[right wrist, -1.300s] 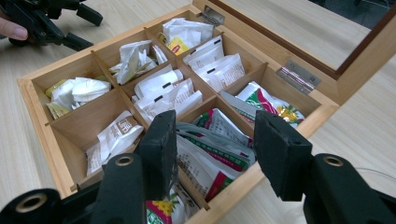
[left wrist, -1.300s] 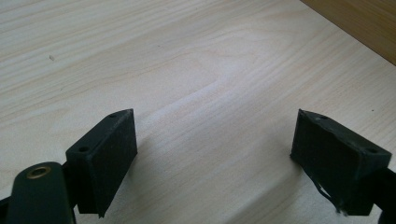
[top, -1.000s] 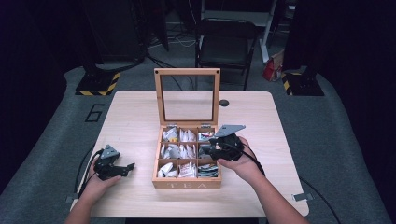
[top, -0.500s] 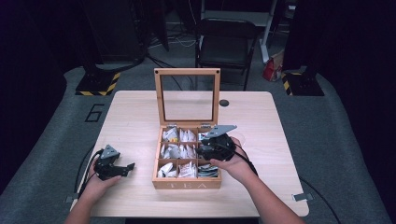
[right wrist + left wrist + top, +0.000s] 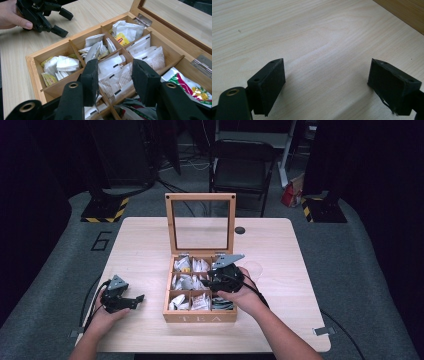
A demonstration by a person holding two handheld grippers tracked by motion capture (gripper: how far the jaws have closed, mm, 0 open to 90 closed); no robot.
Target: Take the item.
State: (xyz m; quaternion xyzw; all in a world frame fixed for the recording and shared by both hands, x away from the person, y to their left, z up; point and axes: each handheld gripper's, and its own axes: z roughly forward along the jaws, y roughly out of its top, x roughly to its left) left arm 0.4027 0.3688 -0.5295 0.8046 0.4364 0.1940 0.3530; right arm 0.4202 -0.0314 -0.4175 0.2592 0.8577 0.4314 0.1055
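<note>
From above, an opened wooden tea box (image 5: 200,318) is seen mid-bench (image 5: 150,245), the right gripper (image 5: 220,274) held over its sachets. In the left gripper view, released fingers (image 5: 268,82) rest apart on bare bench. In the right gripper view, parted fingers (image 5: 145,80) hover above white sachets (image 5: 117,75), gripping nothing.

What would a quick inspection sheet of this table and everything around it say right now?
Surface: pale wooden table, bare wood around box.
Job's things: wooden tea box, glass lid upright, compartments hold tea bags.
Clutter: small dark round thing near lid.
Grippers: left gripper open on table; right gripper open over box.
Cables: black cable trails off left edge.
Surroundings: folding chair, dark stands, grey floor.
</note>
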